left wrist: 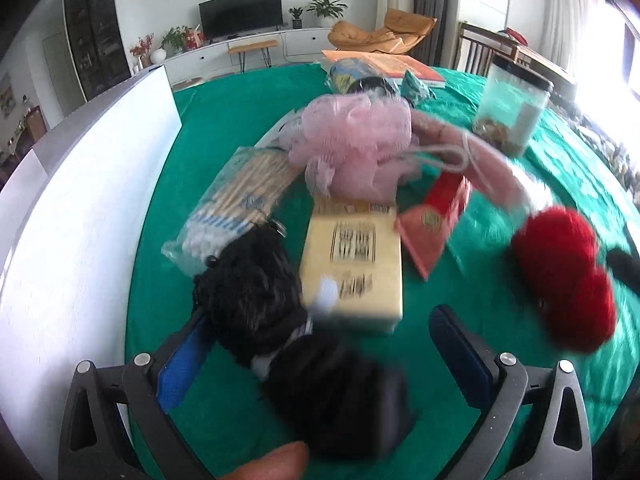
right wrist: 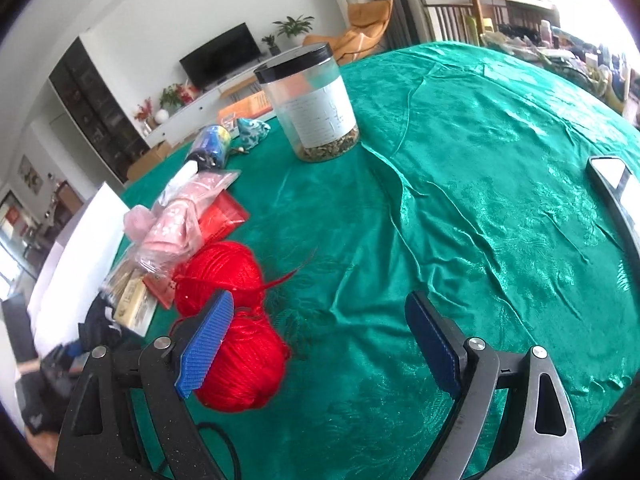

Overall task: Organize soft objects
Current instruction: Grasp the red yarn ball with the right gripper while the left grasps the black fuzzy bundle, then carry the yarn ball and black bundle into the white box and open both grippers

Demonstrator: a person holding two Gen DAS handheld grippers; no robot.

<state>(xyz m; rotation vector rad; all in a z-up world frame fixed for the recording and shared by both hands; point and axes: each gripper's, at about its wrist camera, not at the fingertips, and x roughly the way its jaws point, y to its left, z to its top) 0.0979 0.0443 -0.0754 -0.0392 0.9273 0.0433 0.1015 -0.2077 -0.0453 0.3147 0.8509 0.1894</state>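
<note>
In the left wrist view my left gripper point(left wrist: 320, 344) is open, its blue pads on either side of a black fuzzy bundle point(left wrist: 248, 288) and a blurred black item point(left wrist: 340, 396) close below. Beyond lie a pink mesh bath sponge point(left wrist: 356, 136), a pink cloth in a clear bag point(left wrist: 492, 168) and two red yarn balls point(left wrist: 564, 276). In the right wrist view my right gripper point(right wrist: 320, 340) is open and empty; the red yarn balls point(right wrist: 232, 320) lie just behind its left pad point(right wrist: 208, 340). The pink bagged cloth point(right wrist: 176, 224) lies further left.
A white box wall point(left wrist: 80, 208) stands at the left. A yellow tissue pack point(left wrist: 352, 264), a cotton swab bag point(left wrist: 232, 200), a red packet point(left wrist: 436, 220) and a black-lidded clear jar point(right wrist: 312, 104) sit on the green tablecloth point(right wrist: 480, 200). A white tray edge point(right wrist: 616, 184) shows at the far right.
</note>
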